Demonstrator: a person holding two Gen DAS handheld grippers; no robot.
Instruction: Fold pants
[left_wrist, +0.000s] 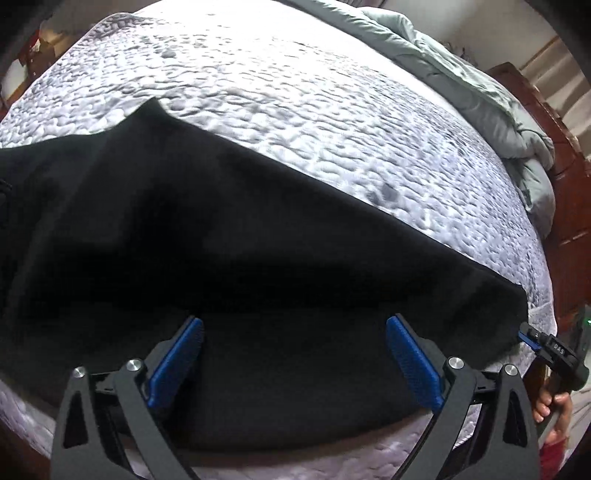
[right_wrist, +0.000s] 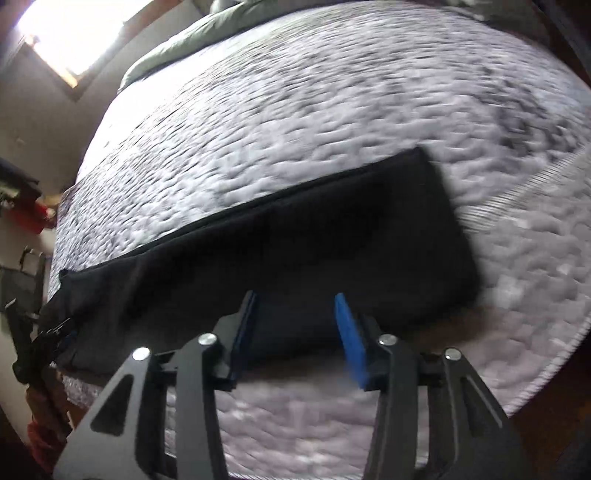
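Now the black pants (left_wrist: 240, 240) lie lengthwise across the quilted mattress (left_wrist: 295, 92) (lower frame), both the left gripper (left_wrist: 293, 354) and right gripper (right_wrist: 295, 332) spread wide, empty, over their near edge.

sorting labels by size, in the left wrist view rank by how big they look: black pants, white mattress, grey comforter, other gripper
1. white mattress
2. black pants, close to it, inflated by camera nearness
3. grey comforter
4. right gripper, edge-on at the frame edge
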